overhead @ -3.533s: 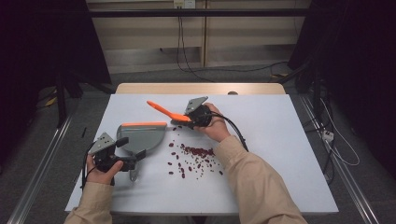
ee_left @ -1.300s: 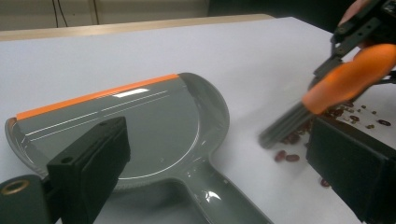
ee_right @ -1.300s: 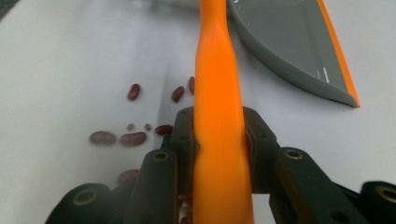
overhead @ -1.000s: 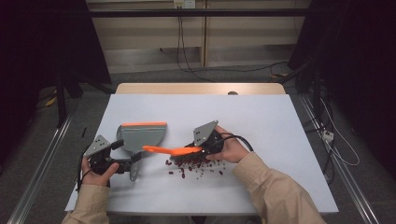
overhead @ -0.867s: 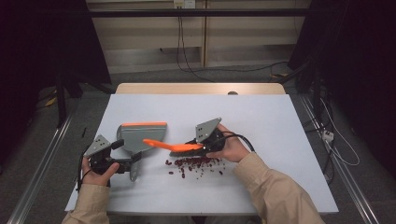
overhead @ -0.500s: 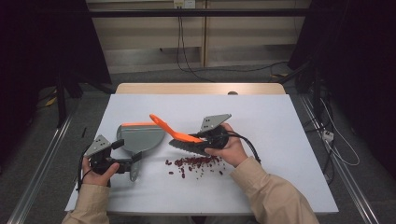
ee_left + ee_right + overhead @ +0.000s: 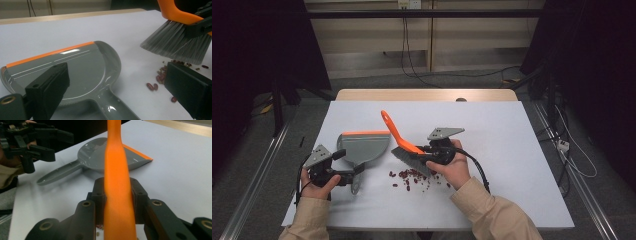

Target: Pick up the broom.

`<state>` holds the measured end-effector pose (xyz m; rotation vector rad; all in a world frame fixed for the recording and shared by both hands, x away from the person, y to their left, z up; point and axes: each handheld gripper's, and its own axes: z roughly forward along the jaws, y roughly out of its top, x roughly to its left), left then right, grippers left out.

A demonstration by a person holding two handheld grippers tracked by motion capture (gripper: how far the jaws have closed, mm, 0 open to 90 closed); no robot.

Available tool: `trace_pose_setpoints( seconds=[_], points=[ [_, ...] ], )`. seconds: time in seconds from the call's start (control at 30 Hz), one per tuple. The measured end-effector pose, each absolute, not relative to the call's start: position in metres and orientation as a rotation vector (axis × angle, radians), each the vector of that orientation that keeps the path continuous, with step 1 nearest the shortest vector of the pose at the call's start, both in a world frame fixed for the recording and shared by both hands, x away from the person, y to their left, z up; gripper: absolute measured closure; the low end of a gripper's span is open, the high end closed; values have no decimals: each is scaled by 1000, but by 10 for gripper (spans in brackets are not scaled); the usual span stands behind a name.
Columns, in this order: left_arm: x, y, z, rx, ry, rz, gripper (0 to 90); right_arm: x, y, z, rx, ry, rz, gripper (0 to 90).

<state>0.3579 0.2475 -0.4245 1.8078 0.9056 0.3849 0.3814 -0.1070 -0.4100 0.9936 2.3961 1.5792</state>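
A grey dustpan [image 7: 364, 148] with an orange lip lies flat at the table's left, its handle toward the person. My left gripper [image 7: 345, 168] stands open around that handle; in the left gripper view [image 7: 116, 86] the jaws stand wide apart and clear of the dustpan [image 7: 82, 67]. My right gripper [image 7: 431, 153] is shut on the orange handle of a brush [image 7: 404, 145], whose handle tilts up and left, and the grip shows close up in the right gripper view [image 7: 117, 195]. The grey bristles [image 7: 177, 45] hang just over scattered red beans [image 7: 412, 176].
The white tabletop [image 7: 512, 145] has free room to the right and at the back, where a wooden strip [image 7: 427, 95] marks its far edge. Cables and metal rails run along the dark floor around the table. A black cable [image 7: 474, 167] trails from my right gripper.
The brush, earlier low with its handle pointing left toward the dustpan, has swung its handle upward and drawn back to the right. The beans stay beneath it. My left gripper has not moved.
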Motion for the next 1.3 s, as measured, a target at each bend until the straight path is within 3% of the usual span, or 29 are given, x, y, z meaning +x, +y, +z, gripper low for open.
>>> trace_pose_setpoints(
  seconds=[0.73,1.3],
  points=[
    [357,247,-424,1811,904,395,61,353,-55,-438,1236,2467,1627,714],
    [357,247,-423,1812,900,402,61,362,-94,-438,1439,2406,1408,712]
  ],
)
